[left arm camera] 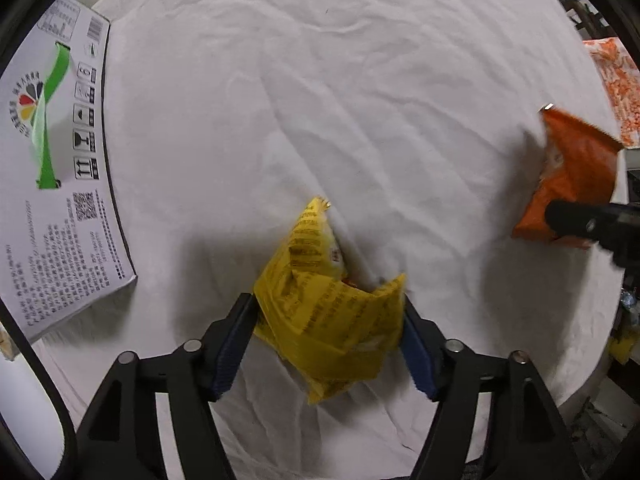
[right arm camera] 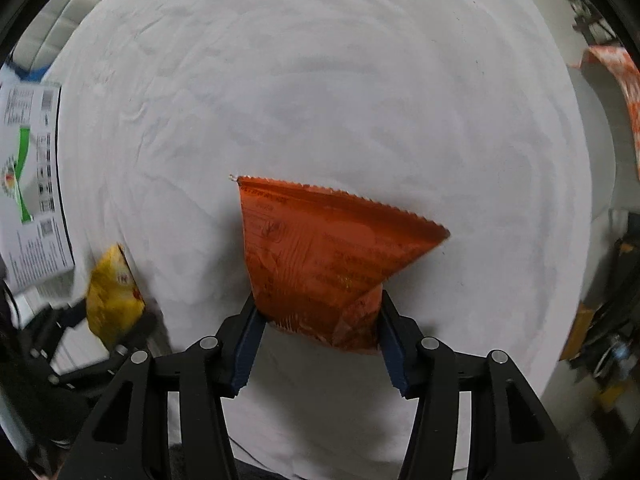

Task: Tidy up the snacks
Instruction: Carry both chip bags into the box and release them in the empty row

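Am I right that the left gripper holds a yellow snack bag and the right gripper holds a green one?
Not quite. The left gripper does hold the yellow bag, but the bag in the right gripper is orange, not green. The right wrist view shows it pinched between the fingers.

Left claw [left arm camera: 328,344]: we see matte black linkage arms with triangular cut-outs.
Left fingers [left arm camera: 234,344]: black, lined with ribbed blue pads.
Pivots: round silver pins, four on each claw.
Right claw [right arm camera: 318,348]: we see the same black frame and blue pads [right arm camera: 246,354].
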`<control>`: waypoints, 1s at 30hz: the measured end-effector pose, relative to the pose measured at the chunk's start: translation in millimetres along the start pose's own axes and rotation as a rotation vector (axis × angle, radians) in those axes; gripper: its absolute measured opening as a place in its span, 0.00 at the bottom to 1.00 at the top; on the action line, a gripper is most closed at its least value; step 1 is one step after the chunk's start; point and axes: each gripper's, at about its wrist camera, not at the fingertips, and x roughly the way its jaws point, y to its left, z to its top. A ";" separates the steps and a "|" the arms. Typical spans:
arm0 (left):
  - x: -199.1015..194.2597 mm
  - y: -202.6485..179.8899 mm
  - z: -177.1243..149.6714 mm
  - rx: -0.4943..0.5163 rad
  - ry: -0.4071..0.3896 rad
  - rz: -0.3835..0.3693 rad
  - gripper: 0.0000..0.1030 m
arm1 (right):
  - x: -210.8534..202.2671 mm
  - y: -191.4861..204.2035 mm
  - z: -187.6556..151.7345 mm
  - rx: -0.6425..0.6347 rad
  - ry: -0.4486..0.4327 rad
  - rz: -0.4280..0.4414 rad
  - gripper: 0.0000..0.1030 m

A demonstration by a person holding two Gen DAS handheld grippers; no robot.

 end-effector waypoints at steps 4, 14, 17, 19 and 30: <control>17.8 11.5 -9.9 -0.001 0.011 0.020 0.64 | 10.0 1.7 5.1 0.038 -0.007 0.013 0.56; -11.3 17.8 -41.3 -0.063 -0.076 -0.018 0.45 | 3.2 33.7 -4.7 -0.006 -0.055 -0.039 0.46; -30.0 22.7 -45.4 -0.076 -0.103 -0.037 0.44 | -7.3 46.3 -15.5 -0.028 -0.086 -0.035 0.46; -42.5 23.6 -48.3 -0.086 -0.124 -0.057 0.44 | -16.6 53.9 -23.2 -0.034 -0.110 -0.024 0.46; -118.3 38.2 -83.7 -0.081 -0.283 -0.101 0.43 | -71.1 107.6 -58.6 -0.104 -0.204 0.023 0.46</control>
